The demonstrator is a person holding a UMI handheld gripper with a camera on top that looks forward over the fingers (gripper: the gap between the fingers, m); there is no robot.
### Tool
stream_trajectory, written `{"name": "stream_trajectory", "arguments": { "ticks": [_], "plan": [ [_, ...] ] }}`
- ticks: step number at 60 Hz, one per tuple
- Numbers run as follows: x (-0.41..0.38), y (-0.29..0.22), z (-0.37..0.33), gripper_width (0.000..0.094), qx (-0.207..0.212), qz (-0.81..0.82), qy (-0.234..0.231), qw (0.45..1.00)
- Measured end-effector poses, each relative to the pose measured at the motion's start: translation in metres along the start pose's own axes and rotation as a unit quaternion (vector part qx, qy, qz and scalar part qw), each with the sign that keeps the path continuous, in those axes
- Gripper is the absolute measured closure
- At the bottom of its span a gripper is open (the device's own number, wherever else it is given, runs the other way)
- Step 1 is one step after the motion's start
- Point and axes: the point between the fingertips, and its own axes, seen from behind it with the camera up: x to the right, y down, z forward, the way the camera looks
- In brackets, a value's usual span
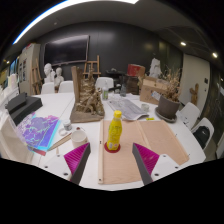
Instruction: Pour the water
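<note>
A yellow bottle (115,130) stands upright in a red ring base (112,148) on a tan board (150,150) on the white table (55,105). My gripper (112,163) is open, its magenta pads (76,158) spread wide at either side. The bottle stands just ahead of the fingertips, roughly centred between them, apart from both. Nothing is held. No cup or glass can be made out with certainty.
A wooden model structure (87,100) stands beyond the bottle to the left. An iridescent sheet (38,130) lies at the left. Papers (125,106) and a dark bowl-like object (167,107) lie beyond to the right. Chairs and shelves stand at the back.
</note>
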Motion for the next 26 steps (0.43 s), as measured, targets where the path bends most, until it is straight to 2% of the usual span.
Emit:
{"name": "stream_trajectory", "arguments": {
  "ticks": [26],
  "plan": [
    [0.012, -0.007, -0.049, 0.0072, 0.014, 0.006, 0.023, 1.0]
  ]
}}
